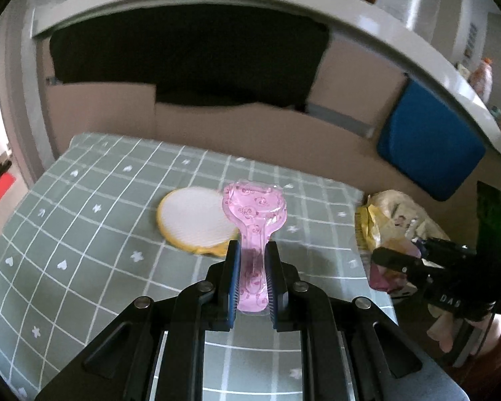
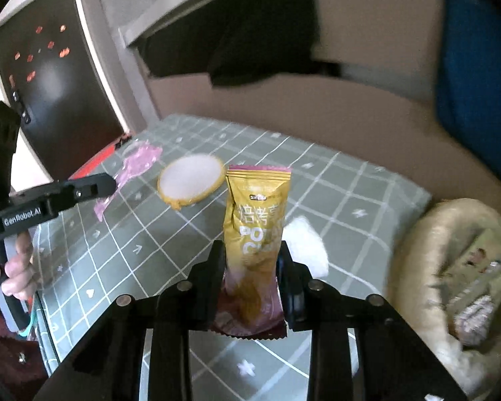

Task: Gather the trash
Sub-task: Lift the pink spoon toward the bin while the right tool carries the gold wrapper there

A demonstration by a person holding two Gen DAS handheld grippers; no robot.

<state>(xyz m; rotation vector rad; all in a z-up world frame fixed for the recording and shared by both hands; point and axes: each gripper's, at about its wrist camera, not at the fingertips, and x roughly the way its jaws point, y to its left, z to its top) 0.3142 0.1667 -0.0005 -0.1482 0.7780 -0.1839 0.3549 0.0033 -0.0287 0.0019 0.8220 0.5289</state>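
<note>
My left gripper (image 1: 253, 250) is shut on a pink see-through plastic wrapper (image 1: 254, 214) and holds it above the green checked tablecloth (image 1: 83, 220). It also shows in the right wrist view (image 2: 130, 170), in the left gripper's fingertips (image 2: 100, 183). My right gripper (image 2: 250, 250) is shut on a yellow potato chip bag (image 2: 255, 230), held upright. That bag shows at the right of the left wrist view (image 1: 384, 227). A round yellow-rimmed white lid (image 1: 197, 220) lies on the cloth, also seen in the right wrist view (image 2: 190, 180).
A crumpled white tissue (image 2: 309, 247) lies on the cloth behind the chip bag. A cream woven basket (image 2: 414, 267) with wrappers inside stands at the right, off the table. A blue cushion (image 1: 427, 140) and brown sofa lie beyond the table's far edge.
</note>
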